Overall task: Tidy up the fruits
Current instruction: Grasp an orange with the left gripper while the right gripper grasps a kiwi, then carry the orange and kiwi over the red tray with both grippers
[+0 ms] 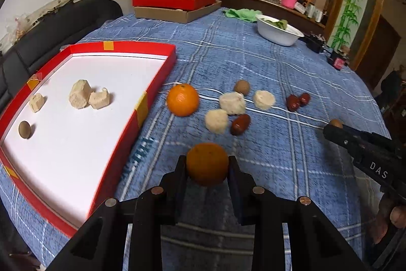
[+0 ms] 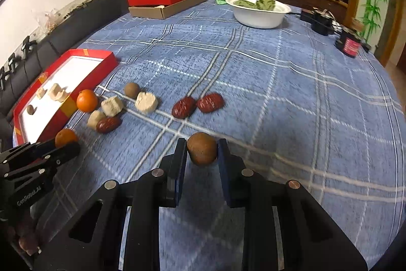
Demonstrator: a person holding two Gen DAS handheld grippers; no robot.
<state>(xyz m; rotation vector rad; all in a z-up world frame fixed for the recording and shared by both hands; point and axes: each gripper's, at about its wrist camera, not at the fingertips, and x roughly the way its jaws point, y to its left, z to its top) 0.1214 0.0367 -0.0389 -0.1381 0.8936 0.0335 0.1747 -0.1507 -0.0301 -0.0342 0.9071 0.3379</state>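
Black left tool clenching orange; "DAS"-marked right tool clenching brown fruit.

White capitals "DAS" stand on the black body of the right gripper, seen at the right edge of the left wrist view. Small white lettering, roughly "GenRobot.AI" though partly blurred, runs along the black body of the left gripper at the left edge of the right wrist view. Blue print on the checked tablecloth beside the red tray is too blurred to read.
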